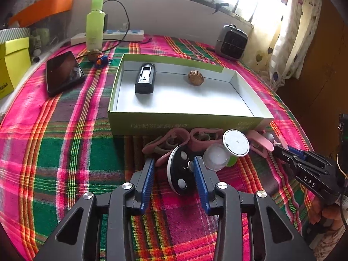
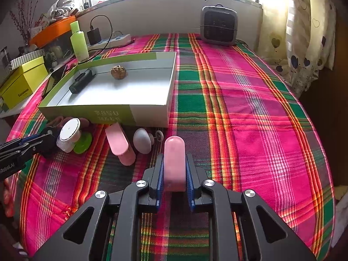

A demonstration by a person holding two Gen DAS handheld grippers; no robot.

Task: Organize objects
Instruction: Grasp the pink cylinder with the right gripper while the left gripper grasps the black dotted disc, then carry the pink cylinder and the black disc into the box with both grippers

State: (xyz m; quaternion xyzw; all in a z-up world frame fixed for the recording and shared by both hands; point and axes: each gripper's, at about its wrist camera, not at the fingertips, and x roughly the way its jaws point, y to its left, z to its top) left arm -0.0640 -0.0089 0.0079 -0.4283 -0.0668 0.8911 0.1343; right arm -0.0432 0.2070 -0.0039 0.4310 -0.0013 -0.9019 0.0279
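Clamped between the blue pads of the right gripper (image 2: pixel 174 174): pink rounded case (image 2: pixel 174 162), upright, smooth, pale. Narrowed around a black disc with round silver studs (image 1: pixel 180 170): left gripper (image 1: pixel 175 167), pads at or just beside the disc's faces, actual contact not readable. Seen only from the left wrist: pile of pink clips (image 1: pixel 174 140) against the near wall of the green box (image 1: pixel 187 124), phone (image 1: pixel 64 72) on the plaid cloth (image 1: pixel 54 152). Seen only from the right wrist: broad bare cloth to the right of the box, running to the heater (image 2: pixel 218 25). Inside the box: black device (image 1: pixel 145 78) and walnut (image 1: pixel 195 77), well apart, white floor otherwise free. Just before the box: white-capped jar (image 2: pixel 69 133), pink scoop (image 2: pixel 119 145), grey knob (image 2: pixel 142 141).
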